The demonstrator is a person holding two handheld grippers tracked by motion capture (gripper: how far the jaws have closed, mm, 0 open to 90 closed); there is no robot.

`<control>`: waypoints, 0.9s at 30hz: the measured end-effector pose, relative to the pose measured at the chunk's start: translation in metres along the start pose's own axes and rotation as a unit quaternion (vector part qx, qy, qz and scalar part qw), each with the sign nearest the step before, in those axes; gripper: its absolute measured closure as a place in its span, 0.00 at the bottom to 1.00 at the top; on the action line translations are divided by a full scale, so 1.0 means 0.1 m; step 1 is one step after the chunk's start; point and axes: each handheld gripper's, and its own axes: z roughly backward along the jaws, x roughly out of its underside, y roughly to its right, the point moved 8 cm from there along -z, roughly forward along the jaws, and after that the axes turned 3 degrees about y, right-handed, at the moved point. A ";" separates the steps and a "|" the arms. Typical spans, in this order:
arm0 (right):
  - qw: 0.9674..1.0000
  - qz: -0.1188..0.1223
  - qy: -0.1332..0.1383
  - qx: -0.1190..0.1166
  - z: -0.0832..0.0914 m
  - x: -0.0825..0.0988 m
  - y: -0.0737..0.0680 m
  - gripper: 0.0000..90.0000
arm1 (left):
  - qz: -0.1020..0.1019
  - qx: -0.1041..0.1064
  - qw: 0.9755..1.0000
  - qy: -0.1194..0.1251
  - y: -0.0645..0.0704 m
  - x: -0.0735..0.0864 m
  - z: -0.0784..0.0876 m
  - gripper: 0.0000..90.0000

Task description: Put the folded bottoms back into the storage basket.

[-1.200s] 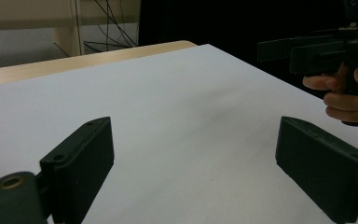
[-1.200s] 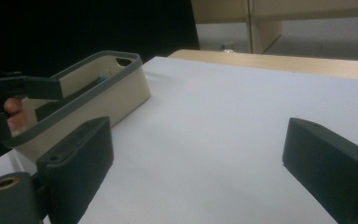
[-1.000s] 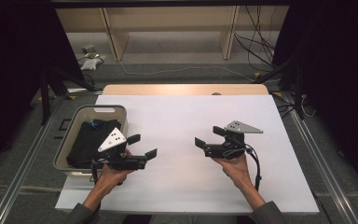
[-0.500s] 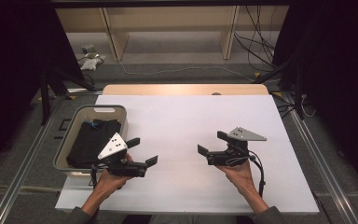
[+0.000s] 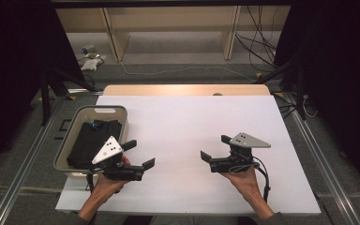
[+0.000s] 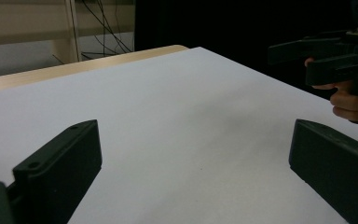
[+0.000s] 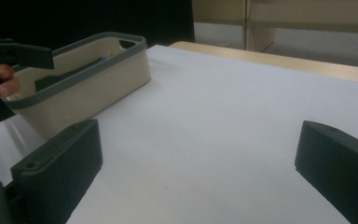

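My left gripper [image 5: 139, 153] hovers over the white table top [image 5: 192, 122] just right of a cream bin [image 5: 75, 123]. It is open, and its jaws have just been opening with nothing between them. My right gripper [image 5: 214, 147] faces it from the right. It is open too, its jaws also just widened, and the gap is empty. In the left gripper view my own jaws [image 6: 193, 135] frame bare table, with the right gripper [image 6: 293, 63] and its hand at upper right. The right gripper view [image 7: 200, 135] looks toward the bin [image 7: 98, 88].
The grey-rimmed bin holds a folded black cloth [image 5: 93, 143]. A bare wooden strip [image 5: 183, 89] runs along the table's far edge. Beyond it stand shelf legs, with cables [image 5: 258, 42] on the floor. Metal rails [image 5: 323, 164] flank both sides of the table.
Both grippers have drifted a little toward the near edge of the table, the right one more. Their jaws stand slightly wider than before.
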 end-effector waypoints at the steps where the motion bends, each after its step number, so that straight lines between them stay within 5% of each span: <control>1: 1.000 0.000 0.000 0.000 0.02 0.01 0.00 0.02 | -0.001 -0.001 1.000 0.001 0.00 0.00 0.01 0.02; 16: 1.000 0.003 0.010 0.020 0.38 0.13 0.04 0.02 | 0.006 0.009 1.000 -0.004 0.04 0.08 0.08 0.02; 27: 1.000 -0.001 0.013 0.024 0.48 0.20 0.03 0.02 | 0.015 0.018 1.000 0.002 0.09 0.08 0.12 0.02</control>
